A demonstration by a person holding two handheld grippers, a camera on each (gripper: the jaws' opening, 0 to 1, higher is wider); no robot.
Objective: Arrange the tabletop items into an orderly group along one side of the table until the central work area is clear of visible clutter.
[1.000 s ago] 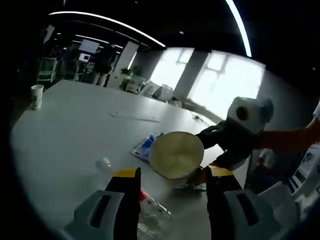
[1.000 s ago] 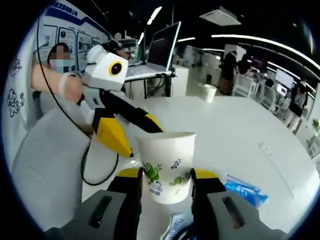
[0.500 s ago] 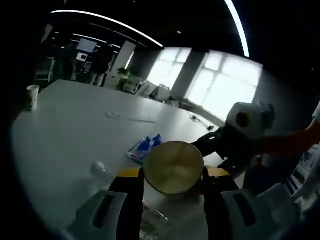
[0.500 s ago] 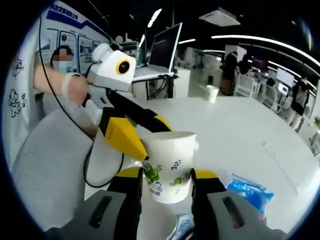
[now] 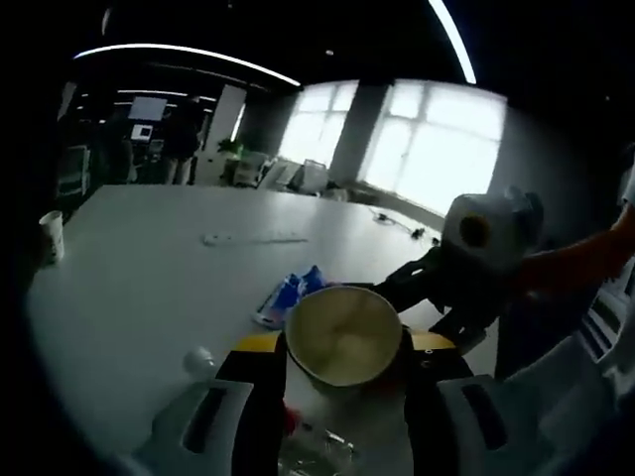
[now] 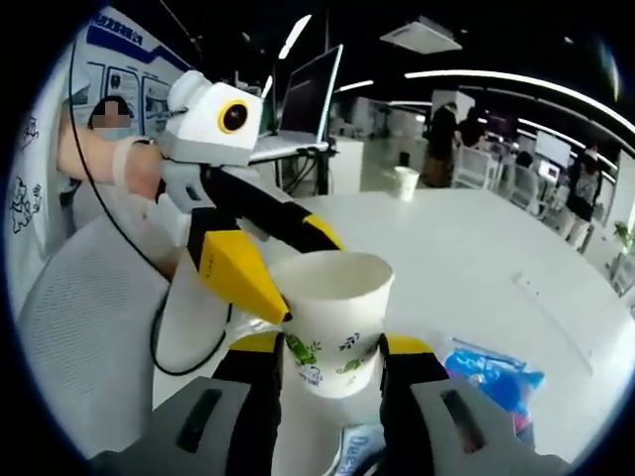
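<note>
Between your right gripper (image 6: 328, 349) jaws sits the paper cup (image 6: 329, 319), clamped upright above the table (image 6: 476, 258) for carrying aside. Your left gripper (image 5: 340, 347) brackets its rim, apparently for a handover; whether it grips, I cannot tell.

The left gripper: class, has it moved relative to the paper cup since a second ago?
Yes. In the right gripper view the left gripper has closed in on the paper cup; its yellow tip now touches the cup's rim.

The right gripper (image 6: 330, 355) clamps a leaf-printed paper cup (image 6: 329, 319) at lower centre of the frame. The left gripper (image 6: 266, 266) reaches in from the upper left, yellow tips touching the cup's rim. A blue packet (image 6: 486, 375) lies at lower right on the white table (image 6: 476, 268).
</note>
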